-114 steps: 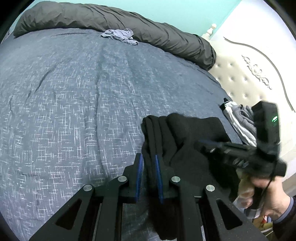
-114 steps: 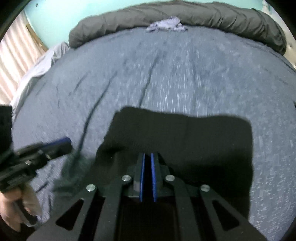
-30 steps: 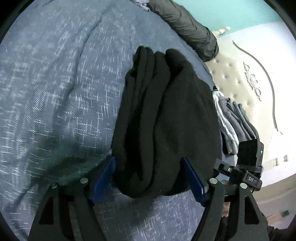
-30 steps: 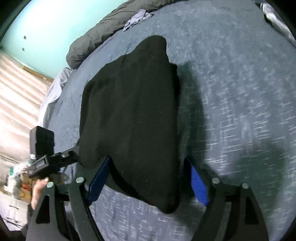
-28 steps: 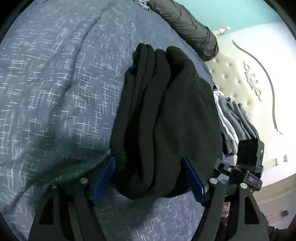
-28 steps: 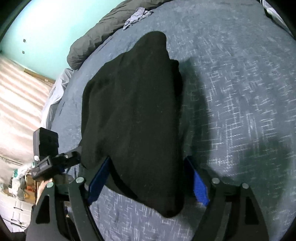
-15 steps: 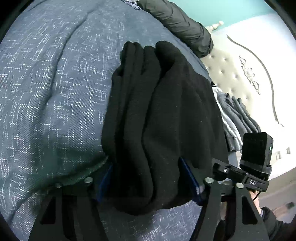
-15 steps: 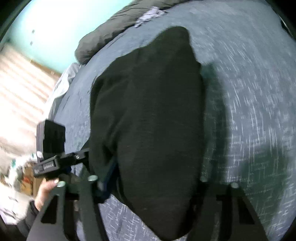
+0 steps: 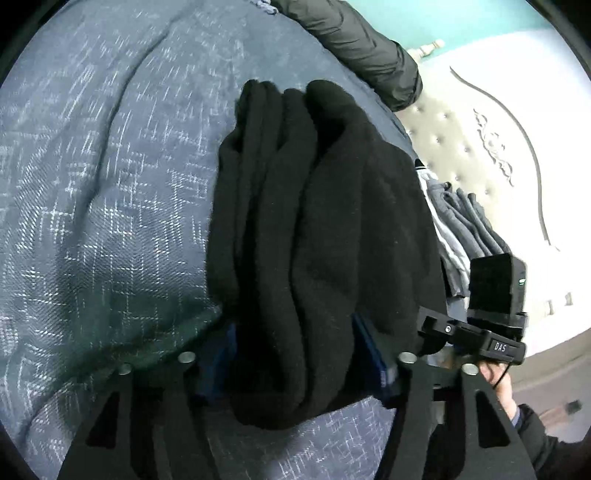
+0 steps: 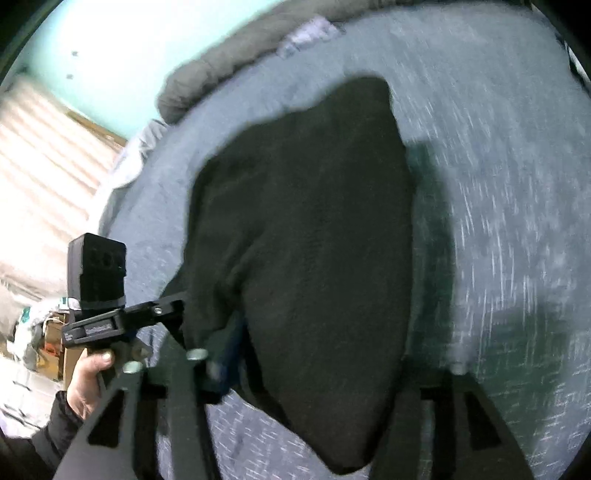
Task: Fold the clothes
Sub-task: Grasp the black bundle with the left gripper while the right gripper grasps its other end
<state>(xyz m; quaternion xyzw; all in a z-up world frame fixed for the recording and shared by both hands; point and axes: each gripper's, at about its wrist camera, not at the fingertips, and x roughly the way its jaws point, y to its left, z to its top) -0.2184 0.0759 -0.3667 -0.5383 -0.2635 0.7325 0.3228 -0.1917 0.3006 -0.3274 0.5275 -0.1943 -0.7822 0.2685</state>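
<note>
A folded black garment (image 9: 317, 236) is a thick bundle held over the blue-grey bedspread (image 9: 110, 184). My left gripper (image 9: 299, 354) has closed its blue pads on one end of the bundle. My right gripper (image 10: 317, 365) grips the other end of the same bundle (image 10: 310, 236); its right pad is hidden behind the cloth. The bundle hangs a little above the bed and casts a shadow. Each gripper shows in the other's view, the right one in the left wrist view (image 9: 480, 332), the left one in the right wrist view (image 10: 110, 317).
A stack of folded grey and white clothes (image 9: 458, 221) lies by the cream tufted headboard (image 9: 498, 147). A rolled dark grey duvet (image 9: 354, 40) lies at the far edge of the bed with a small crumpled light garment (image 10: 310, 33) near it.
Both grippers have closed from wide open onto the ends of the black bundle. The bundle has been lifted slightly and shifted; the right wrist view is blurred by motion.
</note>
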